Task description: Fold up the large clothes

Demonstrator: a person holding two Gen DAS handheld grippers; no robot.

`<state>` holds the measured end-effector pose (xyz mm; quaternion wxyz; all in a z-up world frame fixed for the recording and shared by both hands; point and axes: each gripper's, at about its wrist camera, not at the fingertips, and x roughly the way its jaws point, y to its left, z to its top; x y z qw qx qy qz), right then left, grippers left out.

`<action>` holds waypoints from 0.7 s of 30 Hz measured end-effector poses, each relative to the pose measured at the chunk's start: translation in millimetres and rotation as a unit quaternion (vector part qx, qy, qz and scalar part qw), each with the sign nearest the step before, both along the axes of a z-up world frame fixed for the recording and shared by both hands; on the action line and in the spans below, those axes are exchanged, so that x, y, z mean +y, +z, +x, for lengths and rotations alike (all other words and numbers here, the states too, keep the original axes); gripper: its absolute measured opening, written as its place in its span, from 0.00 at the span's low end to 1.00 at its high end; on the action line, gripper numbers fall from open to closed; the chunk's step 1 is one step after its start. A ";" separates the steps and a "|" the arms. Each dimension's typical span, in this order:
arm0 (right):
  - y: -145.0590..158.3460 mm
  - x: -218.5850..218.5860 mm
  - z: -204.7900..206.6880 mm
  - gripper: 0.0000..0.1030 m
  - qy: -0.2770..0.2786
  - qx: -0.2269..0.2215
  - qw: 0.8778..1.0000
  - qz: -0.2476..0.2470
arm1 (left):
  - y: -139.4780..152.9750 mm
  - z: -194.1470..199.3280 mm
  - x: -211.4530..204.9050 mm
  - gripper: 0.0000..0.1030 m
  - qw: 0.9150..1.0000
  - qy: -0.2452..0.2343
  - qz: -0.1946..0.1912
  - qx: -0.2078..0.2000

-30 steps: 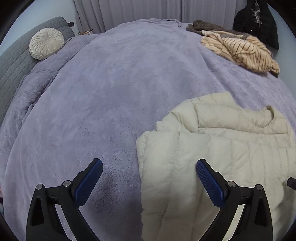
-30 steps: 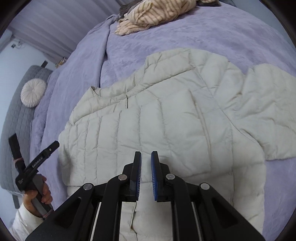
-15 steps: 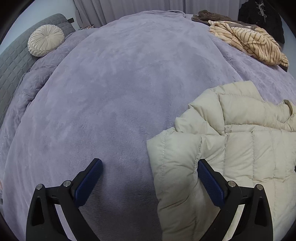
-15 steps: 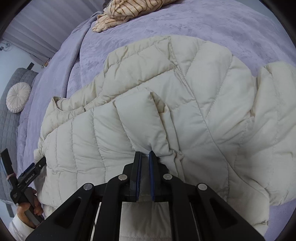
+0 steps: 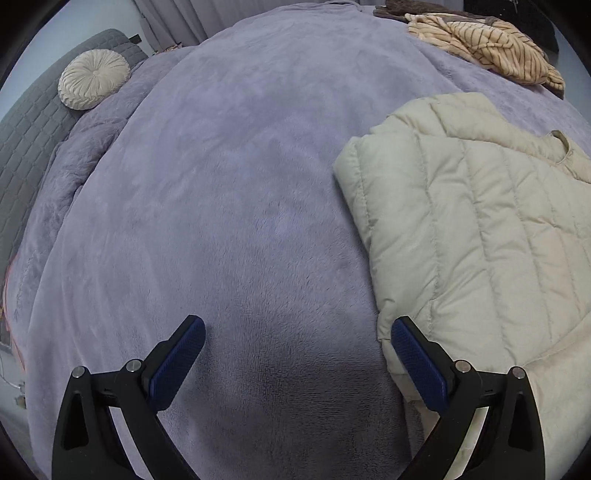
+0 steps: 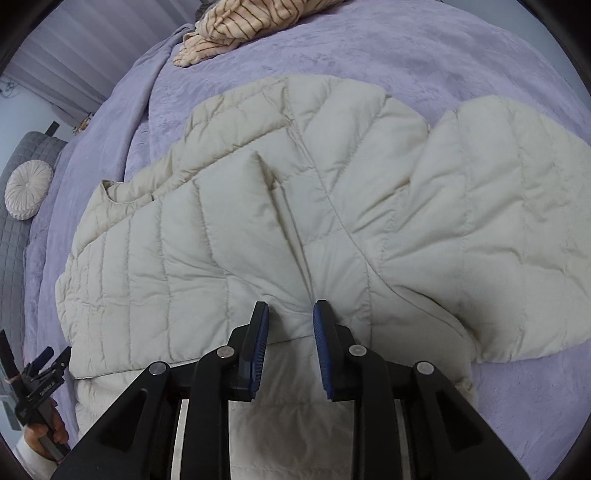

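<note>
Left gripper (image 5: 297, 354) hangs over the bare lavender blanket (image 5: 236, 192) with its jaws spread wide and nothing between the blue pads; its right pad sits just beside the folded edge of the cream quilted puffer jacket (image 5: 476, 236). Off to the left, a round pleated cushion (image 5: 94, 79) leans against a grey quilted headboard (image 5: 26, 144). At the far side of the bed lies a crumpled tan striped garment (image 5: 487, 51), well apart from the jacket, with a darker brown piece (image 5: 413, 7) behind it.

Seen from the right wrist, the person's left hand (image 6: 44, 432) shows at the lower left edge, wrapped around the handle of that left gripper. The jacket lies flat on the blanket, collar (image 6: 118, 192) toward the headboard side, with one sleeve folded in over the body. The other sleeve (image 6: 509, 229) spreads out to the right, puffy and loose.

Right gripper (image 6: 290, 321) points steeply down at the jacket near its lower middle. Its jaws have just been opening and now stand a narrow way apart, with a pinched ridge of quilted fabric running up from the gap between them. The pads look parted from the cloth, though the ridge stands up in a crease.
</note>
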<state>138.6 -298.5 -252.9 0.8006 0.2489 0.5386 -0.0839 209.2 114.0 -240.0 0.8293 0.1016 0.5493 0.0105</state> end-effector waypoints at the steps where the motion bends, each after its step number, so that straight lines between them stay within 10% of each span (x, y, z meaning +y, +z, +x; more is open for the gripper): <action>1: 0.1 -1.0 -1.6 0.26 -0.003 -0.001 1.000 0.004 | -0.1 -0.5 2.7 0.99 1.000 0.006 0.000 0.001; 7: 15.1 -5.5 -25.6 0.28 -0.015 -0.003 1.000 0.014 | 22.8 -7.8 8.1 0.99 1.000 0.013 -0.012 -0.010; 11: 24.8 -10.1 -44.9 0.53 -0.030 -0.013 0.998 0.050 | 51.2 -18.3 -2.4 0.99 0.999 0.013 -0.038 -0.022; 21: 47.4 -16.2 -96.0 0.79 -0.067 -0.017 0.994 0.085 | 92.9 -56.7 -72.4 0.99 0.996 -0.019 -0.085 -0.018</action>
